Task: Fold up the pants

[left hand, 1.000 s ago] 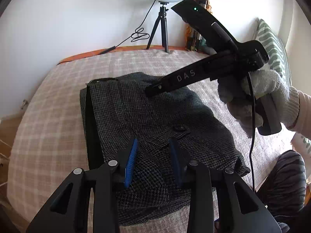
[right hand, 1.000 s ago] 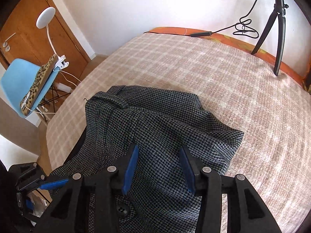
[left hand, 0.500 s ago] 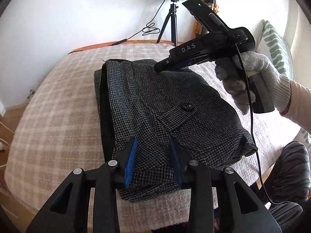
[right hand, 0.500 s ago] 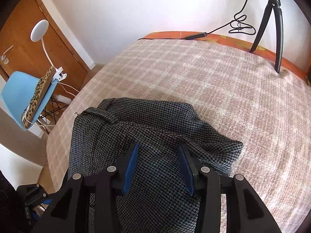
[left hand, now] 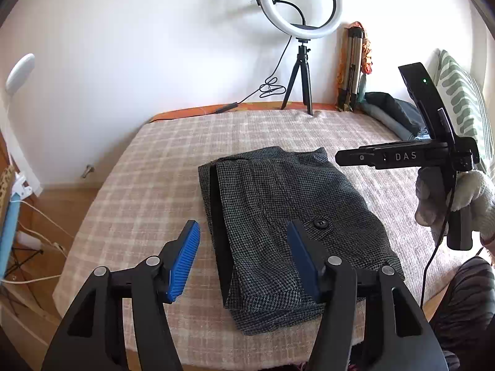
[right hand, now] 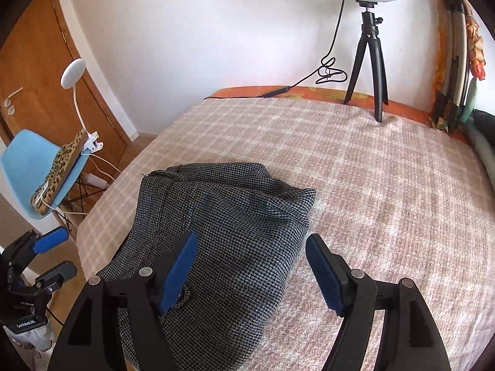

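Observation:
The grey houndstooth pants [left hand: 287, 213] lie folded into a compact rectangle on the checked bedspread [left hand: 148, 191], with a button [left hand: 320, 223] on top. They also show in the right wrist view [right hand: 222, 232]. My left gripper [left hand: 244, 259] is open and empty, raised above the near end of the pants. My right gripper [right hand: 250, 270] is open and empty, above the pants' right edge. The right gripper also shows in the left wrist view [left hand: 349, 157], held in a gloved hand to the right of the pants. The left gripper shows at the left edge of the right wrist view [right hand: 52, 253].
A ring light on a tripod [left hand: 300, 61] stands at the far edge of the bed, its cable trailing left. A striped pillow [left hand: 464, 108] and dark clothes [left hand: 389, 111] lie at the far right. A blue chair [right hand: 34, 167] and a wooden door [right hand: 40, 71] are left of the bed.
Both grippers have opened and let go of the pants. Both have drawn back and up from the cloth. The folded pants lie still on the bed.

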### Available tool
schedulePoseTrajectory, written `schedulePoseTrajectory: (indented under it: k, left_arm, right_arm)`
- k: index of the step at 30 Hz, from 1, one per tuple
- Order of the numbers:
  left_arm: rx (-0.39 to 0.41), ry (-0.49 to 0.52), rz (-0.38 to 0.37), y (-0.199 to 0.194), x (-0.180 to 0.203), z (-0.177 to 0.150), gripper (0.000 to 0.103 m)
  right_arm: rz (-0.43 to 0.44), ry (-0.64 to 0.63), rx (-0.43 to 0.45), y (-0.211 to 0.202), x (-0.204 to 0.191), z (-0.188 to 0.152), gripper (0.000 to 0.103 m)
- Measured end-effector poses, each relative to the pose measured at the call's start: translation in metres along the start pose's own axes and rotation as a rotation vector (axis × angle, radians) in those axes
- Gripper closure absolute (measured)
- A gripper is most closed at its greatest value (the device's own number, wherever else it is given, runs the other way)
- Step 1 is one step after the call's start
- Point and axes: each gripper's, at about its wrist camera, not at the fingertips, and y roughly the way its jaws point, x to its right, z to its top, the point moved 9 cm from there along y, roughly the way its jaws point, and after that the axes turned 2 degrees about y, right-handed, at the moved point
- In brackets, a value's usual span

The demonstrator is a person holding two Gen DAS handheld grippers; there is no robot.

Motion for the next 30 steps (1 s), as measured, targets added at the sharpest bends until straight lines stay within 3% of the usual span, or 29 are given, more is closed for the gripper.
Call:
schedulePoseTrajectory:
  k: [2,5,9,14,21,26,30]
  left_arm:
    - [0.006,0.003,-0.002,0.002,0.002,0.005,0.037]
    - [-0.015,-0.052,-0.064,0.012,0.001,0.010,0.034]
    - [-0.081,-0.135,-0.126,0.036,-0.010,0.007,0.032]
    - [-0.158,-0.208,-0.194,0.069,-0.020,0.003,0.032]
    - [-0.243,-0.223,-0.142,0.118,-0.032,-0.007,0.032]
    - [-0.282,-0.312,-0.216,0.139,-0.039,-0.014,0.032]
    - [-0.286,-0.360,-0.276,0.145,-0.040,-0.016,0.032]
  right_arm:
    - [0.005,0.020,0.039,-0.007,0.006,-0.003,0.014]
    - [0.006,0.032,0.060,-0.008,0.012,-0.007,0.000]
    - [0.014,0.047,0.042,0.002,0.020,-0.014,0.000]
    - [0.079,0.085,-0.043,0.022,0.024,-0.026,0.000]
    - [0.138,0.170,-0.105,0.041,0.039,-0.030,0.007]
    - [0.187,0.187,-0.122,0.048,0.040,-0.032,0.008]
    - [0.202,0.161,-0.123,0.055,0.033,-0.028,0.016]
